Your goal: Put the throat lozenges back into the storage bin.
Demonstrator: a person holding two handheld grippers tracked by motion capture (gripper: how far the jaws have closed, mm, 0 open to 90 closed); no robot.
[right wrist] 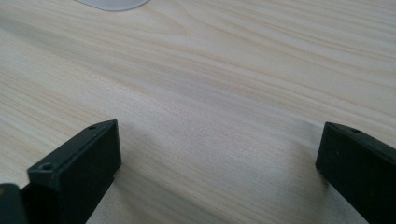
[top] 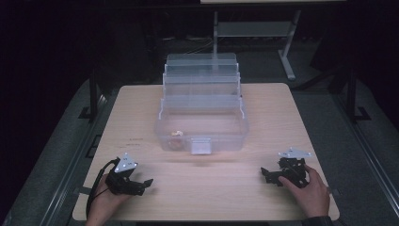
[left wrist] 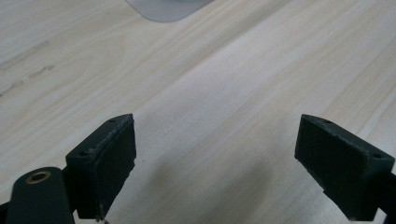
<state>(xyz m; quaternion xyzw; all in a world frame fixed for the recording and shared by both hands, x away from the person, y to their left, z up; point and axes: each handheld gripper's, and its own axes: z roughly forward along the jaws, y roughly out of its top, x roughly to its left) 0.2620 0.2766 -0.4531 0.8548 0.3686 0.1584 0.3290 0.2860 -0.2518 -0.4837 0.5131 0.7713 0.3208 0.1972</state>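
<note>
A clear plastic tiered box [top: 202,110] stands open at the middle of the light wooden table [top: 141,103], its trays stepped back toward the far side. A small pale object [top: 177,133] lies in its lower bin. My left gripper [top: 145,184] rests near the table's front left, held by a hand, jaws wide apart over bare wood [left wrist: 215,140]. My right gripper [top: 267,174] rests at the front right, also open with nothing between its fingers [right wrist: 79,168]. A corner of the box [left wrist: 166,8] shows at the top of the left gripper view.
A metal stand [top: 254,33] with legs rises behind the table in the dark. Black frame rails [top: 91,101] flank the table's left and right sides. Bare wood stretches between the two grippers along the front edge.
</note>
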